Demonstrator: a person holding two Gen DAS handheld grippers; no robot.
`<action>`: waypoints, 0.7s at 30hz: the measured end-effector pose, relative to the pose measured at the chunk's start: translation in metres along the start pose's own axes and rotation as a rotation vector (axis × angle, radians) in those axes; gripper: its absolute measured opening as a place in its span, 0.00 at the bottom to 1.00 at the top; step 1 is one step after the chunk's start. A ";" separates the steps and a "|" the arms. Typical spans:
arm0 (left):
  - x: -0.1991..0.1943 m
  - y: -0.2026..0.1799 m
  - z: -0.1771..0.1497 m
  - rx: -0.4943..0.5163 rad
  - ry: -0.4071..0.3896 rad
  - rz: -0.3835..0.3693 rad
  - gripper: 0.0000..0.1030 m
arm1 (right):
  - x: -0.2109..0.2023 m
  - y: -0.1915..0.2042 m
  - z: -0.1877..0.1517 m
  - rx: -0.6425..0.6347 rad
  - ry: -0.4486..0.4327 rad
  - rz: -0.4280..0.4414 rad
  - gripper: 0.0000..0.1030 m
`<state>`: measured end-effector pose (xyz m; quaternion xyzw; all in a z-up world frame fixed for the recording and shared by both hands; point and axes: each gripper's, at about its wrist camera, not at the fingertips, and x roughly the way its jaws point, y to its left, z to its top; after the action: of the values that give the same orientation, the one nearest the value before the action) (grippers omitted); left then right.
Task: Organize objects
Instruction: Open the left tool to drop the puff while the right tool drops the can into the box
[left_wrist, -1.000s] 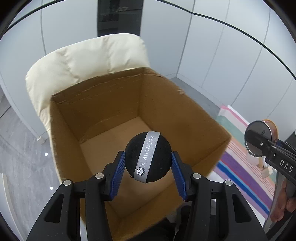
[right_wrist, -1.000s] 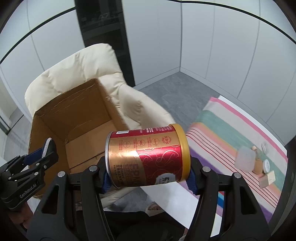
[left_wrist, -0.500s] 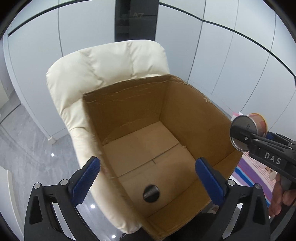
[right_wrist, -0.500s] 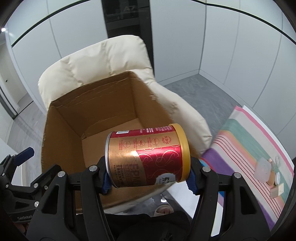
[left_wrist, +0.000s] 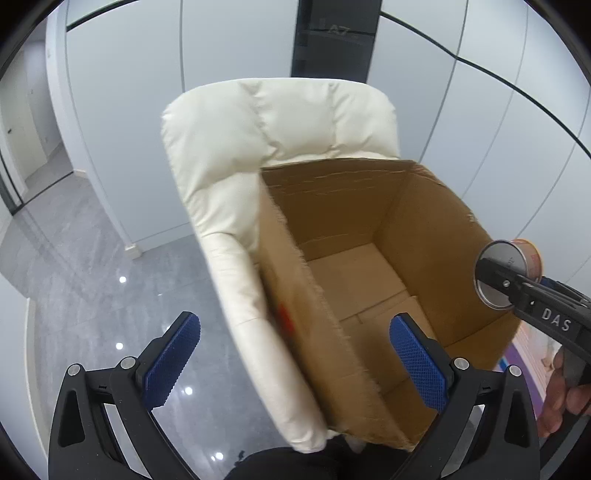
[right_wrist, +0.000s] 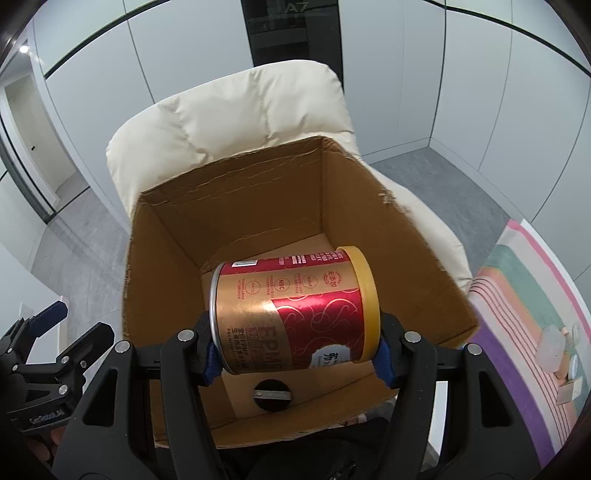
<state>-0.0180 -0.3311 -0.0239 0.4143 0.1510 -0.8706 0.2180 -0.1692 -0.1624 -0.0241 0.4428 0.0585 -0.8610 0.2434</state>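
On the dark panel (left_wrist: 334, 37) behind the cream chair I read "A7". My right gripper (left_wrist: 517, 291) carries "DAS" in white along its black arm. The red-and-gold cylindrical tin (right_wrist: 295, 310) it clamps shows "FPMR", "NRC" in a small circle and Chinese characters; the smaller print is too fine to read.

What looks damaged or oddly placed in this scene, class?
The open brown cardboard box sits on a cream padded armchair, an unusual perch. Its right rim has a torn, frayed patch. Nothing has spilled.
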 end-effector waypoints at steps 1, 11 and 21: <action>-0.001 0.002 0.000 -0.001 -0.002 0.003 1.00 | 0.000 0.001 0.000 -0.001 -0.003 0.005 0.64; -0.002 0.004 0.003 -0.027 -0.014 0.022 1.00 | -0.006 -0.008 -0.002 0.025 -0.017 -0.024 0.91; 0.003 -0.030 0.006 0.028 -0.020 0.002 1.00 | -0.016 -0.044 -0.009 0.058 -0.022 -0.087 0.99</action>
<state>-0.0382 -0.3089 -0.0204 0.4088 0.1359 -0.8766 0.2146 -0.1753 -0.1155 -0.0219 0.4371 0.0499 -0.8769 0.1935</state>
